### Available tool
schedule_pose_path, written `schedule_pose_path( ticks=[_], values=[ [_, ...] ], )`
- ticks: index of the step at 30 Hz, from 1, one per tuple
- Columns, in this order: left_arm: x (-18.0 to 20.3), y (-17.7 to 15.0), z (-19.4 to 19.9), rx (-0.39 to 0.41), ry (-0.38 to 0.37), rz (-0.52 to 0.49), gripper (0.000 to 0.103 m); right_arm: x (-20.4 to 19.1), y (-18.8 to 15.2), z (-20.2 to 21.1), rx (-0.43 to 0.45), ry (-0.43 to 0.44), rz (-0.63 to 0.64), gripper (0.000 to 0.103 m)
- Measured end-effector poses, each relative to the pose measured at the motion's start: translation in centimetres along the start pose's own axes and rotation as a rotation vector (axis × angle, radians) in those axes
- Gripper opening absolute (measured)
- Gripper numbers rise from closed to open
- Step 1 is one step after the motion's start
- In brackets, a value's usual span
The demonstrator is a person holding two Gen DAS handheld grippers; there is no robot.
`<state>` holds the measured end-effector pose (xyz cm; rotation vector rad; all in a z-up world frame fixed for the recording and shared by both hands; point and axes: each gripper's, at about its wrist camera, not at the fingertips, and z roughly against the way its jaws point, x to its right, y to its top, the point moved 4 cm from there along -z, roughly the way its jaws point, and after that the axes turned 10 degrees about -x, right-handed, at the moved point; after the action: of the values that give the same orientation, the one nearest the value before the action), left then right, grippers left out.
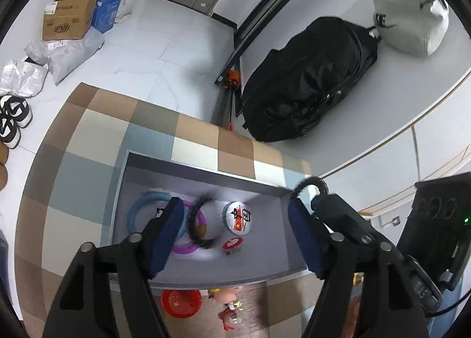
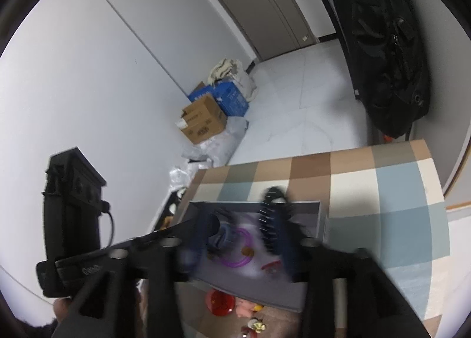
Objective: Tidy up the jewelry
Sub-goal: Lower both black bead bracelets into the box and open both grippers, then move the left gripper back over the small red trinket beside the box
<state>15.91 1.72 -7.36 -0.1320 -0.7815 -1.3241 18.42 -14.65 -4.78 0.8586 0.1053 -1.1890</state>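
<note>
A grey tray [image 1: 206, 171] sits on the checked tablecloth. In it lie a blue ring [image 1: 144, 199], a purple ring [image 1: 201, 217], a round badge [image 1: 238, 216] and a small red piece [image 1: 232, 243]. A black comb-toothed headband [image 1: 197, 220] is blurred in mid-air over the tray. My left gripper [image 1: 232, 235] is open above the tray, empty. In the right wrist view the tray [image 2: 322, 217] shows blurred, with the headband [image 2: 272, 220] in front of the right finger. My right gripper [image 2: 241, 238] is open over the tray; I cannot tell whether the headband touches it.
A red disc [image 1: 181, 302] and a small pink figurine [image 1: 228, 296] lie on the cloth in front of the tray. A black bag [image 1: 306, 85] and boxes [image 1: 67, 18] stand on the floor beyond the table edge.
</note>
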Motion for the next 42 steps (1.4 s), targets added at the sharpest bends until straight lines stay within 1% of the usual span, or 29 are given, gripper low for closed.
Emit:
schedule_pose_path(
  ticks=[1, 2, 4, 7, 9, 11, 13, 15, 16, 17, 20, 23, 28, 32, 37, 40, 42],
  values=[
    [0.0, 0.0, 0.0, 0.002, 0.001, 0.001, 0.07, 0.1, 0.0, 0.2, 0.005, 0.011, -0.008, 0.065],
    [-0.1, 0.0, 0.0, -0.005, 0.005, 0.005, 0.07, 0.2, 0.0, 0.4, 0.008, 0.013, -0.01, 0.068],
    [-0.2, -0.1, -0.1, -0.013, 0.0, 0.014, 0.07, 0.1, 0.1, 0.4, 0.001, 0.03, -0.01, 0.068],
    [-0.8, -0.3, 0.3, 0.0, 0.043, 0.037, 0.07, 0.0, -0.4, -0.1, -0.04, 0.062, -0.01, 0.069],
    [-1.3, -0.3, 0.6, 0.007, 0.038, 0.053, 0.07, 0.2, -0.9, -0.8, -0.085, 0.089, -0.029, 0.075],
    [-1.7, -0.4, 1.0, 0.012, 0.028, 0.074, 0.07, 0.3, -1.3, -1.5, -0.131, 0.112, -0.047, 0.077],
    [-1.9, -0.5, 1.3, 0.016, 0.034, 0.075, 0.07, 0.1, -1.6, -1.8, -0.151, 0.085, -0.039, 0.078],
    [-1.8, -0.7, 1.6, 0.022, 0.041, 0.07, 0.071, -0.3, -1.7, -1.5, -0.144, 0.049, -0.01, 0.08],
    [-1.8, -0.7, 1.7, 0.026, 0.047, 0.064, 0.071, -0.5, -1.7, -1.2, -0.129, 0.05, -0.001, 0.08],
    [-1.7, -0.8, 1.8, 0.029, 0.057, 0.054, 0.071, -0.7, -1.7, -0.8, -0.116, 0.054, 0.004, 0.083],
    [-1.5, -1.1, 2.1, 0.036, 0.086, 0.027, 0.071, -1.1, -1.8, 0.1, -0.072, 0.021, 0.027, 0.087],
    [-1.5, -1.5, 2.3, 0.034, 0.102, 0.01, 0.071, -0.7, -1.8, 0.4, -0.057, -0.004, 0.021, 0.091],
    [-1.7, -2.6, 2.9, 0.05, 0.179, -0.029, 0.071, 0.1, -2.2, 1.0, -0.033, -0.037, 0.005, 0.094],
    [-1.9, -3.7, 3.3, 0.059, 0.222, -0.053, 0.071, 0.1, -2.6, 1.9, -0.013, -0.047, 0.004, 0.102],
    [-2.2, -5.0, 3.5, 0.063, 0.26, -0.069, 0.071, -0.2, -3.7, 2.2, -0.013, -0.063, 0.015, 0.103],
    [-2.1, -5.8, 3.3, 0.047, 0.256, -0.073, 0.071, -0.4, -4.6, 2.2, -0.025, -0.078, 0.024, 0.103],
    [-1.8, -6.5, 2.9, 0.026, 0.241, -0.084, 0.071, -0.3, -5.3, 2.3, -0.032, -0.096, 0.029, 0.103]
  ],
)
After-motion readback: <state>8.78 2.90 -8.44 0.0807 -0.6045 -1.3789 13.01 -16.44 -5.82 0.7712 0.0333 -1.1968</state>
